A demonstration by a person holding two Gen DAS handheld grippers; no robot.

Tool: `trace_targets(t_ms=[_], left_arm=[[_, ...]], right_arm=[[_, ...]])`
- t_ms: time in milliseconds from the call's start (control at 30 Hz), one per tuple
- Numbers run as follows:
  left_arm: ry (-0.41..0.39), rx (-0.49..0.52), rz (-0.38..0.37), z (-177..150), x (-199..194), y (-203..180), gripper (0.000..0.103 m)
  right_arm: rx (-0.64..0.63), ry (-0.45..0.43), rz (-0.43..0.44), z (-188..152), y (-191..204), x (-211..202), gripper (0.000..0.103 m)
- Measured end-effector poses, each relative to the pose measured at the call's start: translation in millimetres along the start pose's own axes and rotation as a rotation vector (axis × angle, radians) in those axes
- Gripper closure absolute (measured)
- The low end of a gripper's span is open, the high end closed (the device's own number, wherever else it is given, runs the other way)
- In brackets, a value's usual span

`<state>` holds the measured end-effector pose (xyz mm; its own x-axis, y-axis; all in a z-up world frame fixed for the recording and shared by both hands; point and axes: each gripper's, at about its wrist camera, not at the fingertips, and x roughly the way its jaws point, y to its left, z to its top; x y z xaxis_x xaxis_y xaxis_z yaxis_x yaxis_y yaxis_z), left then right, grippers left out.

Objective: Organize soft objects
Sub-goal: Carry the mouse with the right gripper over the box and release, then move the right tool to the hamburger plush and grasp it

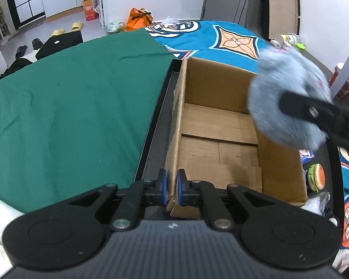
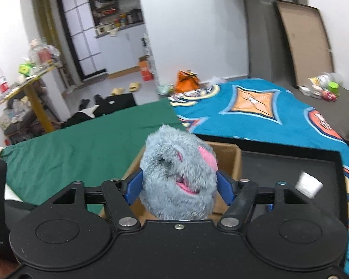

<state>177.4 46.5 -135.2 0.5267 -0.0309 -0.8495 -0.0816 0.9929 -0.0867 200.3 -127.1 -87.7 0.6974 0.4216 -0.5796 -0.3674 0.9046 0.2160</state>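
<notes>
An open cardboard box (image 1: 221, 121) stands on a black tray (image 1: 156, 127) on the bed. My left gripper (image 1: 172, 187) is shut on the box's near left wall. My right gripper (image 2: 179, 186) is shut on a grey fluffy plush toy (image 2: 178, 174) with pink ears and mouth, held above the box's right rim. In the left wrist view the plush (image 1: 288, 93) hangs blurred over the box's right wall. The box (image 2: 230, 160) shows behind the plush in the right wrist view. Its inside holds only loose cardboard flaps.
A green cloth (image 1: 69, 107) covers the bed left of the tray; a blue patterned blanket (image 1: 209, 39) lies behind. A burger-shaped toy (image 1: 316, 177) and small packets lie on the tray right of the box. A white tag (image 2: 308, 183) hangs by the right gripper.
</notes>
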Motion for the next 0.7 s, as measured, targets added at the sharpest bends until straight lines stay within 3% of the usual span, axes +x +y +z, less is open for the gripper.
trace_targets(t_ms=[67, 133, 333, 533, 633, 700], left_arm=[[0.004, -0.006, 0.002, -0.5, -0.9, 4.0, 0.095], [0.007, -0.013, 0.020, -0.2, -0.6, 8.2, 0.095], [0.016, -0.005, 0.041, -0.5, -1.9, 6.1, 0.092], [0.011, 0.020, 0.072, -3.6, -7.1, -3.4, 0.089], [0.014, 0.022, 0.086, -3.5, -8.6, -6.0, 0.080], [0.014, 0.024, 0.088, -3.2, -9.8, -8.5, 0.066]], right_arm=[[-0.031, -0.024, 0.011, -1.0, 7.2, -1.3, 0.020], [-0.073, -0.033, 0.001, -3.5, 12.9, -3.5, 0.017], [-0.048, -0.009, -0.029, -8.5, 7.3, -12.9, 0.016], [0.053, -0.014, -0.129, -13.3, -17.3, -26.2, 0.014], [0.112, -0.005, -0.176, -21.4, -27.8, -29.0, 0.014], [0.146, 0.004, -0.195, -27.6, -33.6, -30.7, 0.014]])
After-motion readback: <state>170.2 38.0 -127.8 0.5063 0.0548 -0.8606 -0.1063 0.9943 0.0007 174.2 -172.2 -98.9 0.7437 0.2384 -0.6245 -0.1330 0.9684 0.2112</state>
